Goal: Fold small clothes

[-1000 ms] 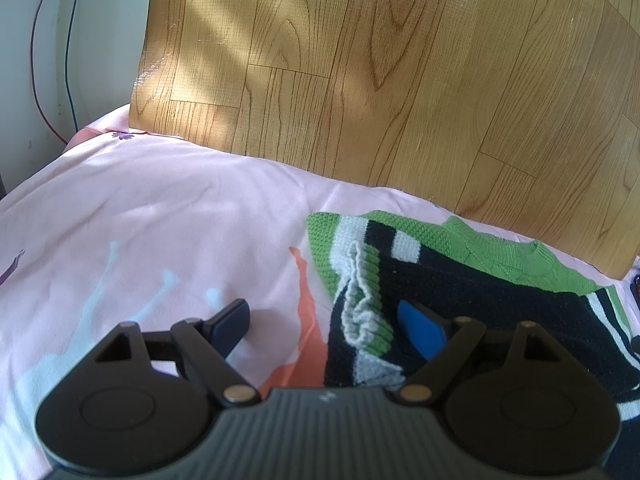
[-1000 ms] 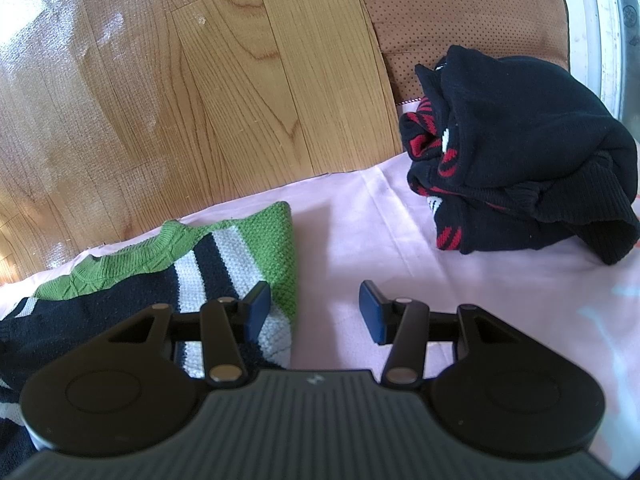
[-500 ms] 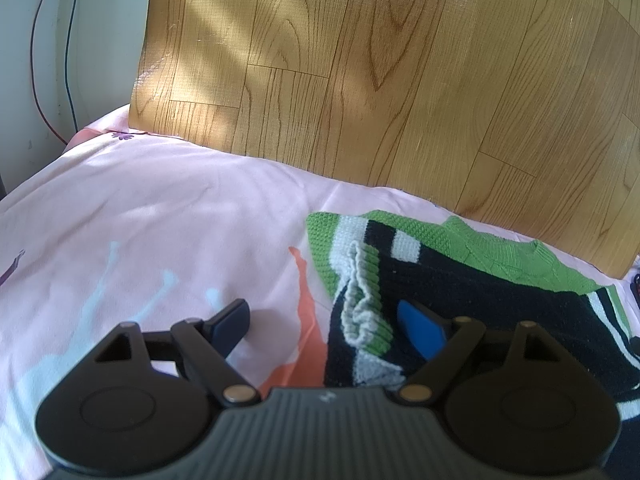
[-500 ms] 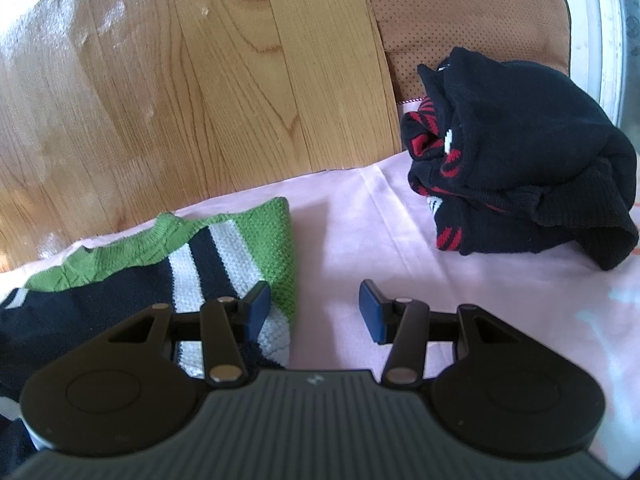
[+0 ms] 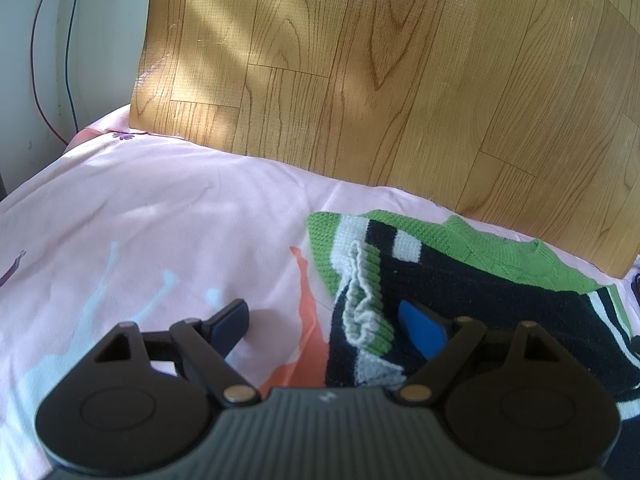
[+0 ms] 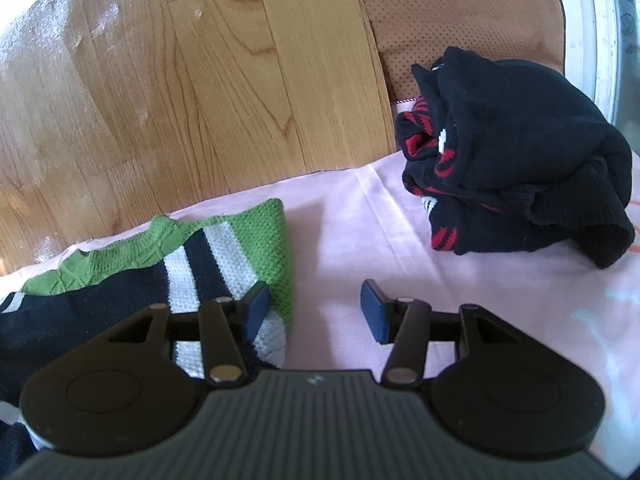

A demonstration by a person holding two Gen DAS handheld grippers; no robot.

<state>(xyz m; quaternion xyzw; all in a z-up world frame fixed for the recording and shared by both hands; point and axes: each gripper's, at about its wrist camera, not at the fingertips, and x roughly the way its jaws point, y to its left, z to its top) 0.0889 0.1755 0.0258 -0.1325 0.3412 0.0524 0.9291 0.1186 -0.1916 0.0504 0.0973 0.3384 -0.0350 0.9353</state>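
Note:
A small knit sweater [image 5: 472, 280] in green, white and dark navy lies on the pink sheet [image 5: 160, 216]; a sleeve cuff is folded over its left side. My left gripper [image 5: 324, 320] is open, straddling the sweater's left edge, with its right finger over the knit. In the right wrist view the sweater [image 6: 208, 264] lies at the left. My right gripper [image 6: 312, 308] is open at the sweater's right edge, its left finger over the white and green stripes and its right finger over the sheet.
A crumpled dark sweater with red stripes [image 6: 516, 184] sits at the right on the sheet. A wood-grain board [image 5: 380, 80] stands behind the bed. A brown perforated cushion [image 6: 460, 20] leans at the back right. Cables [image 5: 52, 60] hang on the left wall.
The right gripper has shifted slightly, so the sweater and dark pile sit a little differently in its view. The left gripper has hardly moved. Both stay open.

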